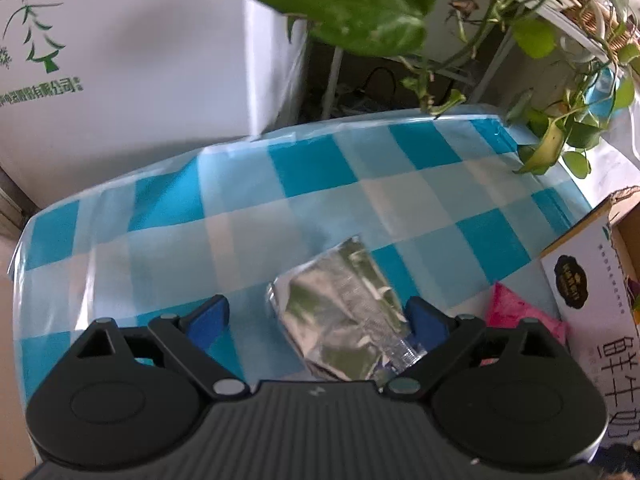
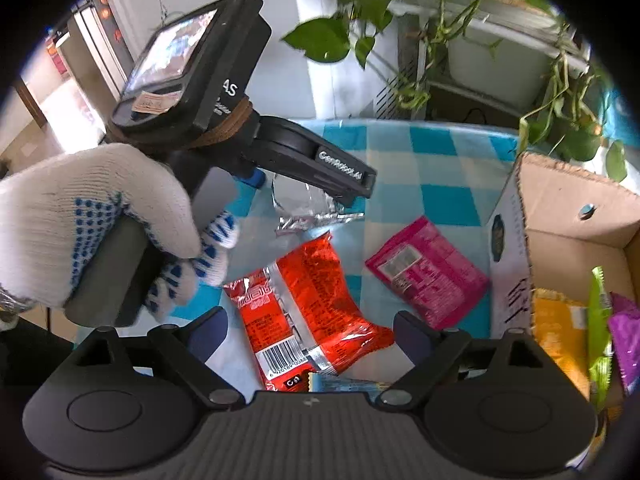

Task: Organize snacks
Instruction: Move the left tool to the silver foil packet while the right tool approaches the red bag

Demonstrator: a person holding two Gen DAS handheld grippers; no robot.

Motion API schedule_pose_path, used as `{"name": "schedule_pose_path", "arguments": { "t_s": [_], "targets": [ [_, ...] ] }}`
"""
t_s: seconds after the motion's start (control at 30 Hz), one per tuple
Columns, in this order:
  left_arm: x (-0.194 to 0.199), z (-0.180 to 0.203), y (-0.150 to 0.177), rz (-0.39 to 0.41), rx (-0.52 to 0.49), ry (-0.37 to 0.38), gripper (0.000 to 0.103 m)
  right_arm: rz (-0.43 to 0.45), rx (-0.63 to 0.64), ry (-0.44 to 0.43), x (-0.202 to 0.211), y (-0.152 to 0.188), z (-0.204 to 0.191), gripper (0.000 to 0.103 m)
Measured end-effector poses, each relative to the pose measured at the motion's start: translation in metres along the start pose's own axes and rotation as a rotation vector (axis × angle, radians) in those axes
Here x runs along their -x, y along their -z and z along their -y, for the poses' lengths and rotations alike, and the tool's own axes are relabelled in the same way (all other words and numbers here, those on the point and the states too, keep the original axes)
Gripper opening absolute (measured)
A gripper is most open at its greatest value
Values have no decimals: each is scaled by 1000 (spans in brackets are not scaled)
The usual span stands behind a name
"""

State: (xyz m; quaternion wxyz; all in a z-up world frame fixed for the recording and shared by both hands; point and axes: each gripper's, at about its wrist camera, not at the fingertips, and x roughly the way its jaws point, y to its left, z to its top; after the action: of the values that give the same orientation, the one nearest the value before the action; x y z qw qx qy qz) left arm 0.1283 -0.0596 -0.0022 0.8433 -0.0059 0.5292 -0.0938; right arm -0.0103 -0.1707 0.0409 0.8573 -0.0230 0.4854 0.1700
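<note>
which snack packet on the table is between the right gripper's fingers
The red packet with the barcode. It lies between the open right gripper's fingers, untouched; the pink packet lies outside them toward the cardboard box, the silver packet under the left gripper.

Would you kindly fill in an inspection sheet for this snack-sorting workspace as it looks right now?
Surface: table under a blue-and-white checked cloth.
Job's things: silver packet, red packet and pink packet lie on the cloth; cardboard box at the right already holds yellow, green and purple packets.
Clutter: nothing seen.
Grippers: left gripper open, silver packet between its fingers, not pinched; right gripper open over the red packet; gloved hand holds the left one.
Cables: dark cable behind the table.
Surroundings: trailing plant, white carton.
</note>
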Motion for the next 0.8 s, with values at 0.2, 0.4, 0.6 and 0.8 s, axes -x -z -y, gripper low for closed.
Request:
{"name": "schedule_pose_path", "arguments": {
  "t_s": [0.2,0.4,0.6,0.8],
  "targets": [
    [7,-21,9,-21,-29,-16,95,-26,33,12,-17,0,-4,96],
    [12,-45,15,-18,-34,-5,94,-28,73,30,-31,-4,-9,97],
    [20,-44,12,57,-113,58,94,-53,137,37,-44,-3,-17,101],
    [16,-27,8,89,-195,73,94,-67,160,65,-55,-1,-21,101]
  ]
}}
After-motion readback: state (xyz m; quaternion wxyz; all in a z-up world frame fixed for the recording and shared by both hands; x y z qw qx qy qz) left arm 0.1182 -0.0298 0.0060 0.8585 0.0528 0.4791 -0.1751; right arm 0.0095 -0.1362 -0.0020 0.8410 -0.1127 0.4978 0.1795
